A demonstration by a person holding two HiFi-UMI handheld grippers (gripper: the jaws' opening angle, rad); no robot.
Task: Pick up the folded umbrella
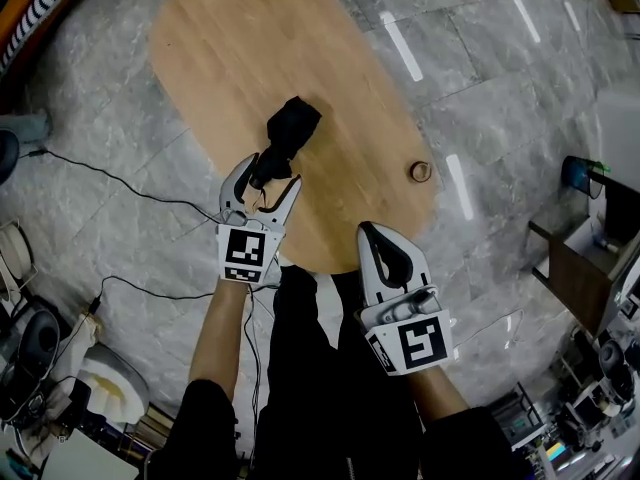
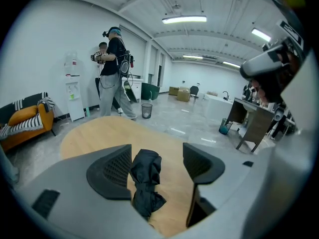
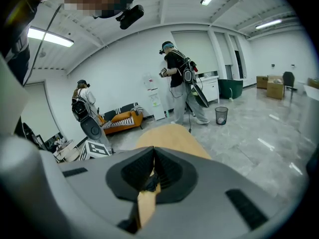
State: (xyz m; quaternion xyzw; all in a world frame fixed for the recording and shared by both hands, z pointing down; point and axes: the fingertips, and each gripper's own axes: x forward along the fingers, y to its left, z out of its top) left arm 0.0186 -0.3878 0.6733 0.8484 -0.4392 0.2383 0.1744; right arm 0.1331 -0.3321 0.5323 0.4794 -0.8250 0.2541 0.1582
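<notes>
Jaws of the left gripper (image 2: 157, 167) stand wide apart with the folded umbrella (image 2: 145, 180) between them, closer to the left-hand pad than the right; whether the cloth touches that pad cannot be told. Seen from the head view, the left gripper (image 1: 262, 180) straddles the near end of the umbrella (image 1: 290, 128), and the rest of the bundle points away from the jaws. The right gripper (image 3: 153, 176) has its jaws pressed together on nothing and, in the head view, hangs back at the near edge of the desk, well apart from the umbrella (image 1: 372, 236). The umbrella is black, short and loosely bunched, so it is likely light and soft on the outside with a stiff core; the cloth may slip or squash, and a hold across the narrower waist of the bundle looks the firmest. It lies on an oval desk (image 1: 230, 38) of pale wood, smooth and bare apart from a small round object (image 1: 421, 172) far to the right of the jaws. Beyond the desk is a grey stone floor (image 1: 480, 68) with cables (image 1: 100, 173), white walls, an orange sofa (image 2: 25, 121), a bin (image 2: 146, 110) and a standing person (image 2: 112, 73).
</notes>
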